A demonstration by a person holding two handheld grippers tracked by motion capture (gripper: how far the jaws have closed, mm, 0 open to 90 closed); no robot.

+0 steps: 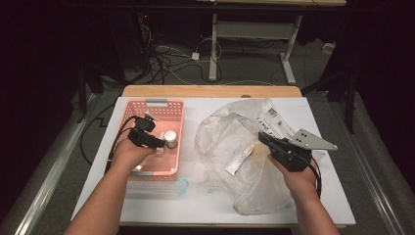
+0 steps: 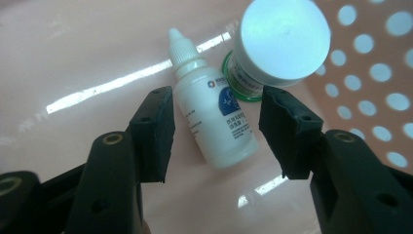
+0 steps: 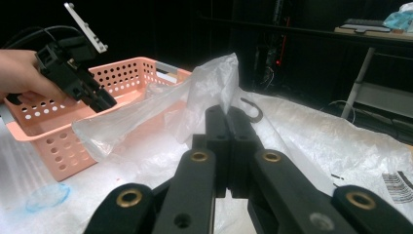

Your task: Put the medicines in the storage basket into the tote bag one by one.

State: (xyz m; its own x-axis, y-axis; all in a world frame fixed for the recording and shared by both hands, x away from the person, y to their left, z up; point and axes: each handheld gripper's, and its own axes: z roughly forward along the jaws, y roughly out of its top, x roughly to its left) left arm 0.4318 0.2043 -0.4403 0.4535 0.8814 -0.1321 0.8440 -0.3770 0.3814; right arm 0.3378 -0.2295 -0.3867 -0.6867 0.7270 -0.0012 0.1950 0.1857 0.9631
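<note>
A small white dropper bottle (image 2: 214,114) lies on the floor of the pink basket (image 1: 151,110), next to a round jar with a silver lid (image 2: 280,41). My left gripper (image 2: 216,131) hangs open just above the bottle, one jaw on each side of it, not touching. In the high view the left gripper (image 1: 159,143) reaches into the basket beside the jar (image 1: 170,138). My right gripper (image 3: 227,122) is shut on a fold of the clear plastic bag (image 1: 235,147) and holds its edge up. A tube (image 1: 240,159) lies inside the bag.
The white table (image 1: 337,196) carries the basket at left and the crumpled bag at centre and right. A printed label (image 1: 274,120) sits at the bag's far side. A blue smear (image 1: 182,188) marks the table in front of the basket. Cables lie on the floor beyond.
</note>
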